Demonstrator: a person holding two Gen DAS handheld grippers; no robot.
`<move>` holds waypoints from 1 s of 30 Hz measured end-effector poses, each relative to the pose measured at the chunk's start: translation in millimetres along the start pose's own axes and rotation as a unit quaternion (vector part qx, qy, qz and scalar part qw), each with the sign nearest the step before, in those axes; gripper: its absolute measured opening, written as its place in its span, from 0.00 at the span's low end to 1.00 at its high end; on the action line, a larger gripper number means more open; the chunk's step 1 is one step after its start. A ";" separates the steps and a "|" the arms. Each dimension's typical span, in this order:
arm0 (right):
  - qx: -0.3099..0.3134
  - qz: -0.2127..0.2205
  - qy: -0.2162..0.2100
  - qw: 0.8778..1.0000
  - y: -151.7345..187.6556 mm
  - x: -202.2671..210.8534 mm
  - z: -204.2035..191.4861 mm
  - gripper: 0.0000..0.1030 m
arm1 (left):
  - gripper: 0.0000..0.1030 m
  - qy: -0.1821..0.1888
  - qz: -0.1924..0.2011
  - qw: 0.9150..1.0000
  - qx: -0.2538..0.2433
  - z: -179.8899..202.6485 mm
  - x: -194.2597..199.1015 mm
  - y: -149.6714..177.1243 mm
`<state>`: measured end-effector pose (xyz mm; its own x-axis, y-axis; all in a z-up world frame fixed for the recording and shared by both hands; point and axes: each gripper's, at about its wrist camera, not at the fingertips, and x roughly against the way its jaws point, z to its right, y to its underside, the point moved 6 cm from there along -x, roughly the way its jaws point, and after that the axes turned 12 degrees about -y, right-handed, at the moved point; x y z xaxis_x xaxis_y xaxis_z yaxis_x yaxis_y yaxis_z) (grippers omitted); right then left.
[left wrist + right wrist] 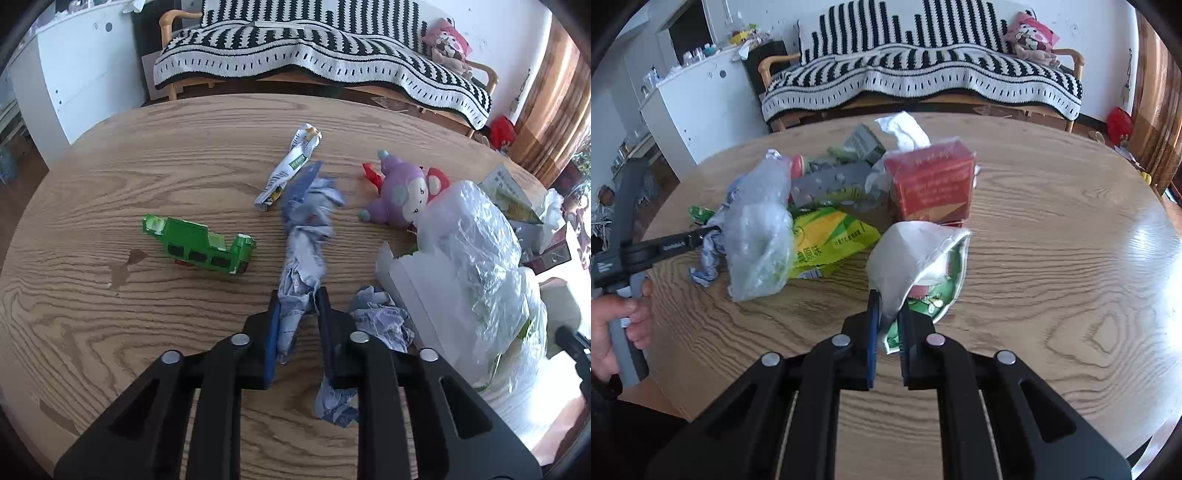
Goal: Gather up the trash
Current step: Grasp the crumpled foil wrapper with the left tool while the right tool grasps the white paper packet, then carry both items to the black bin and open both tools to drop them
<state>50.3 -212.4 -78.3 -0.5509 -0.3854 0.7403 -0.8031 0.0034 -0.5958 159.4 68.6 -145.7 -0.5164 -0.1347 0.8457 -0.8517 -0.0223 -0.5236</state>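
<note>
My left gripper (297,301) is shut on a long crumpled blue-white paper (304,236) that stretches away over the wooden table (129,177). More crumpled blue paper (380,317) lies just right of its fingers. My right gripper (889,314) is shut on a white and green wrapper (916,254) near the table's middle. The left gripper (701,234) shows in the right wrist view at the edge of a trash pile with a clear plastic bag (757,229) and a yellow-green corn packet (831,240).
A green toy truck (201,245), a rolled printed wrapper (291,162) and a purple plush toy (399,195) lie on the table. A clear bag and white box (461,266) stand at right. A red box (932,184) stands behind the wrapper. A striped sofa (923,74) is beyond.
</note>
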 end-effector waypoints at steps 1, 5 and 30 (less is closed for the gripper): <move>0.000 0.004 -0.002 1.000 0.3 5.1 0.2 0.10 | 0.14 -0.004 0.003 1.000 -0.001 0.6 3.6 0.1; 0.000 0.023 -0.010 1.000 7.9 36.6 2.3 0.10 | 0.13 -0.017 0.024 1.000 -0.004 -1.5 29.7 0.1; -0.306 0.138 0.244 0.910 222.6 318.8 334.0 0.10 | 0.13 0.333 0.116 0.872 -0.338 489.6 241.5 182.4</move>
<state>-228.2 -642.6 -79.0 -0.6664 0.1634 0.7275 -0.5119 0.6093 -0.6056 -76.9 -453.0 -87.5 -0.4281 0.5528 0.7149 -0.4584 0.5489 -0.6989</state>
